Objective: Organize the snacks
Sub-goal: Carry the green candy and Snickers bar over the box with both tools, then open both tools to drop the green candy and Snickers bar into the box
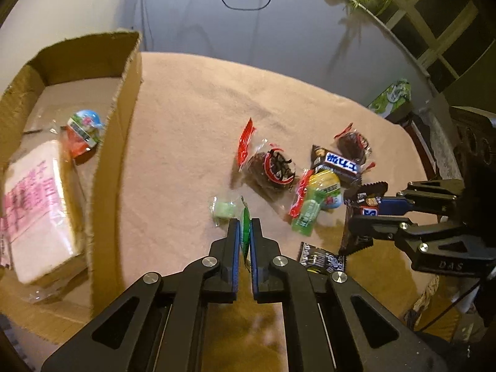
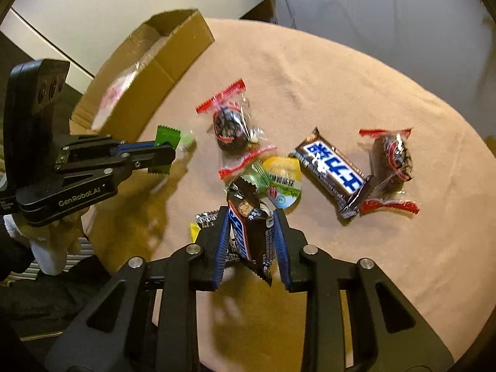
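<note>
Snacks crowd the tablecloth (image 2: 356, 71) (each hand-held gripper clamped: left (image 1: 245, 232) on green packet (image 1: 245, 226), right (image 2: 251, 232) on Snickers bar (image 2: 248, 229)).

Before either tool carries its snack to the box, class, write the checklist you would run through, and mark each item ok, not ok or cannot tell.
1. Left tool is shut on the green wrapper: ok.
2. Right tool grips the Snickers bar: ok, though the bar sits tilted between the fingers.
3. Cardboard box is open on top with free floor behind the items already inside: ok.
4. Path from the left tool to the box crosses only bare pink cloth: ok.
5. Held Snickers bar is lifted free of the snacks beneath: cannot tell.
6. Both grips firm enough for the carry: cannot tell.
</note>
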A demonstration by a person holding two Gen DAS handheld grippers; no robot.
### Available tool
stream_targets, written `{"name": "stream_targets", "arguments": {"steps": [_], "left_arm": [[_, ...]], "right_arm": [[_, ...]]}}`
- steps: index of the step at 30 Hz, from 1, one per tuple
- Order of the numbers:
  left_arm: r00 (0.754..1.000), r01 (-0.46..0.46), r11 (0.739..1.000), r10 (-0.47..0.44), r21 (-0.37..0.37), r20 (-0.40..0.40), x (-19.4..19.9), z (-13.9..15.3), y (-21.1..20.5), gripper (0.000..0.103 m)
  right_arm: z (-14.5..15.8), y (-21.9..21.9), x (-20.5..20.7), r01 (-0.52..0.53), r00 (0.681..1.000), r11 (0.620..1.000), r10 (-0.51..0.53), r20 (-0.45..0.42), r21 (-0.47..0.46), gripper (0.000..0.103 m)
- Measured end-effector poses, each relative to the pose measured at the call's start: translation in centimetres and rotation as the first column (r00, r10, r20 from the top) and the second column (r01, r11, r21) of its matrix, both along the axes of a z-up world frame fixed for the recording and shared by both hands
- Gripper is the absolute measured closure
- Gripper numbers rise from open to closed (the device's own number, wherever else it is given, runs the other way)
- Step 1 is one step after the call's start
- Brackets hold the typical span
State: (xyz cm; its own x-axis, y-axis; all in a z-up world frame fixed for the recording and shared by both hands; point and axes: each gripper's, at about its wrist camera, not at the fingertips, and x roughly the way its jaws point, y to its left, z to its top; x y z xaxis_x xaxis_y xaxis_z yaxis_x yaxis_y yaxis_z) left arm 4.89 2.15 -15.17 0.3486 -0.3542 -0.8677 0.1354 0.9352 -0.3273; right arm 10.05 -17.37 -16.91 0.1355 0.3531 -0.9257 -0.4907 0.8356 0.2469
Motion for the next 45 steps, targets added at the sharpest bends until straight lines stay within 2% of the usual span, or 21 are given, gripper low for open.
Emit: {"name": "stream_targets", "arguments": {"steps": [9,19,33,40,45], "left_arm": [[0.999,-0.040,0.999,0.041,-0.026,0.030,-0.6,1.8,1.4,0.098],[0.989,-0.117,0.993,0.119,-0.028,0.083,-0.5,4.0,4.1,0.098],[0.951,-0.291,0.957,0.287,0.013,0.118,-0.4,4.9,10.6,0.098],[0.936,-0.334,0.942,0.327,0.038,0.129,-0.3,4.6,12.8,0.098],[0.930,-0.354,0.934,0.345,0.053,0.130,-0.3,4.4,13.6,0.098]], "right_arm": [[1.0,0.4,0.8,0.018,1.000,0.999,-0.018,0.020,0.028,0.075],[3.7,2.2,2.2,0.002,0.998,0.996,-0.007,0.055,0.087,0.075],[7.3,10.0,7.2,-0.102,0.990,0.982,0.084,0.116,0.160,0.075],[7.3,14.2,9.3,-0.149,0.984,0.977,0.131,0.122,0.155,0.075],[6.2,16.0,10.4,-0.160,0.984,0.975,0.144,0.109,0.156,0.075]]}}
